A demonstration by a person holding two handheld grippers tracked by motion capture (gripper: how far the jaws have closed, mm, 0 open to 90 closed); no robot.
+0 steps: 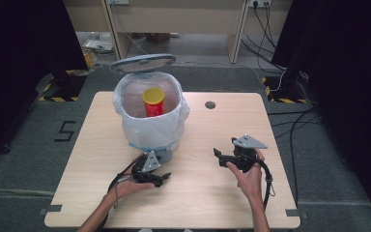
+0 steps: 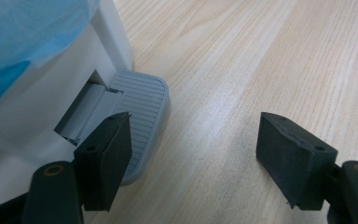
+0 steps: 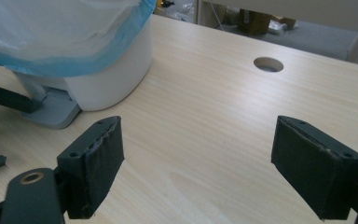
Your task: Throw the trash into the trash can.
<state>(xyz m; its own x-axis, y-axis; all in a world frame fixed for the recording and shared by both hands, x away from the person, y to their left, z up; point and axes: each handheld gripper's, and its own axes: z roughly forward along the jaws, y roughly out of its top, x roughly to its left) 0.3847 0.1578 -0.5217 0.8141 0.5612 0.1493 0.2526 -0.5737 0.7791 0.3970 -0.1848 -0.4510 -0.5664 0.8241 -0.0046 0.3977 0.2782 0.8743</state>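
A white pedal bin [image 1: 150,126] lined with a thin bluish bag stands on the table's left-middle, its grey lid [image 1: 143,63] raised. Inside stands a red can with a yellow cap [image 1: 153,101]. My left gripper [image 1: 161,170] is at the bin's front and is open. In the left gripper view [image 2: 193,126] one jaw lies over the edge of the grey ribbed pedal [image 2: 140,109], the other over bare wood. My right gripper [image 1: 222,157] is open to the bin's right, with nothing between its fingers [image 3: 198,135]. The bin's base [image 3: 107,79] and pedal [image 3: 51,112] are to its left.
The light wooden table [image 1: 198,193] has a round cable hole [image 1: 210,105] at the back, also in the right gripper view [image 3: 268,64]. Dark carpet surrounds the table, black curtains hang at both sides, and cables run over the floor at the right.
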